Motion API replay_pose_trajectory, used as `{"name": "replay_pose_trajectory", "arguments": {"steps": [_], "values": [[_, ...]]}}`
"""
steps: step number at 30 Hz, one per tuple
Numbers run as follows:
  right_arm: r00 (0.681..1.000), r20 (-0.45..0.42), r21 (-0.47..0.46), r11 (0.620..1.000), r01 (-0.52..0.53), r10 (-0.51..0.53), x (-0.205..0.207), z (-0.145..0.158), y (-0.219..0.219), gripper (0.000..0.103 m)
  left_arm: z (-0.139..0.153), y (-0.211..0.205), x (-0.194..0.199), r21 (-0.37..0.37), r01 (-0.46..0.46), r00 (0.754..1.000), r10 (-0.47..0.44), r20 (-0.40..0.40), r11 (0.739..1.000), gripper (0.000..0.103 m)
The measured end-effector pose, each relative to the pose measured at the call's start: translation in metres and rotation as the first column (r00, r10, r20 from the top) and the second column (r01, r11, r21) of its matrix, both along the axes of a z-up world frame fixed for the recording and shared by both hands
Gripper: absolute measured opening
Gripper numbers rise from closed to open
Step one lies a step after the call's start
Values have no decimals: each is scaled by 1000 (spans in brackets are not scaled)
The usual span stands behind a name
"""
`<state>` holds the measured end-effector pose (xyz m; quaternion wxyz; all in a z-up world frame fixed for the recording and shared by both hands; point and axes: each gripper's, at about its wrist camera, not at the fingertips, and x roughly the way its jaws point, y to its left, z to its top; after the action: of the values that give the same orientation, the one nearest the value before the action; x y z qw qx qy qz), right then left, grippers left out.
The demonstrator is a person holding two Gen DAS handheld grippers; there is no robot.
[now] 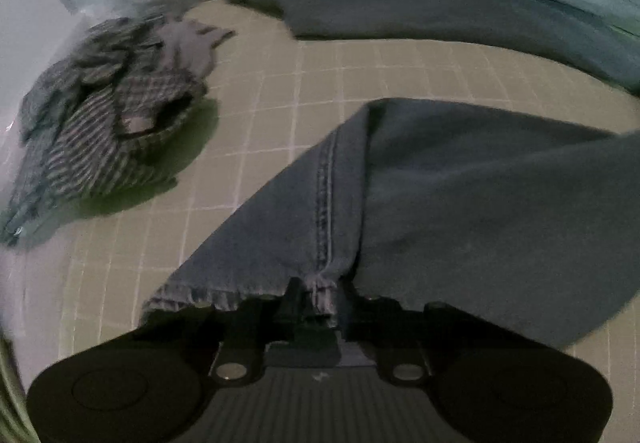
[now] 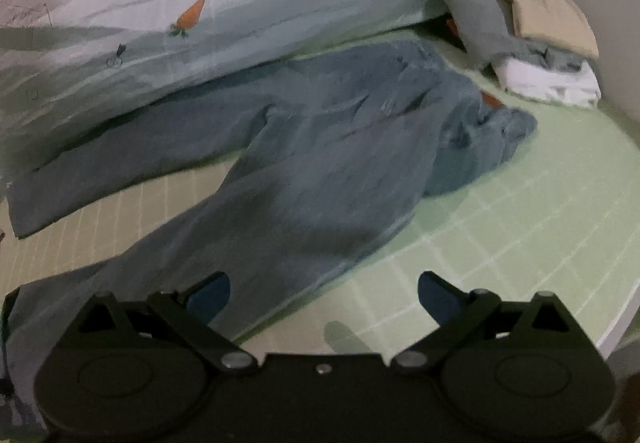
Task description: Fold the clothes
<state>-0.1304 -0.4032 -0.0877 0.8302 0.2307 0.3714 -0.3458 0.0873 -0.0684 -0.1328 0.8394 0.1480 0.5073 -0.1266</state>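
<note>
A pair of blue jeans (image 2: 320, 163) lies spread on the green grid sheet (image 2: 500, 243), legs toward me, waistband at the far right. My left gripper (image 1: 318, 297) is shut on the frayed hem of one jeans leg (image 1: 320, 211) and holds it lifted above the sheet. The other leg (image 1: 420, 9) lies flat farther back. My right gripper (image 2: 324, 297) is open and empty, hovering just above the near leg's edge, its left finger (image 2: 212, 295) over denim and its right finger over bare sheet.
A crumpled striped garment (image 1: 108, 123) lies at the left. A pale duvet with carrot prints (image 2: 192, 15) bunches along the back. A stack of folded clothes (image 2: 536, 55) sits at the far right by the wall. The bed edge (image 2: 616, 327) runs at the right.
</note>
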Motion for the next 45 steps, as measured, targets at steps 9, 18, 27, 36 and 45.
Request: {"name": "replay_pose_trajectory", "arguments": {"steps": [9,18,27,36,45], "values": [[1000,-7,4,1000,-27,27,20,-1,35,101,54,89,44,-91,-285,932,298,207,954,11],[1000,13,6,1000,-4,3,11,1,32,101,46,100,68,-108,-427,885,439,154,898,76],[992,73,46,994,98,-101,-16,-3,-29,101,33,33,16,-111,-354,929,363,75,929,91],[966,128,97,972,212,-224,-55,-16,-170,101,48,-77,-48,-132,-290,950,302,78,948,91],[956,128,190,952,239,-265,-56,-50,-296,80,50,-172,-107,-139,-353,928,365,75,925,92]]}}
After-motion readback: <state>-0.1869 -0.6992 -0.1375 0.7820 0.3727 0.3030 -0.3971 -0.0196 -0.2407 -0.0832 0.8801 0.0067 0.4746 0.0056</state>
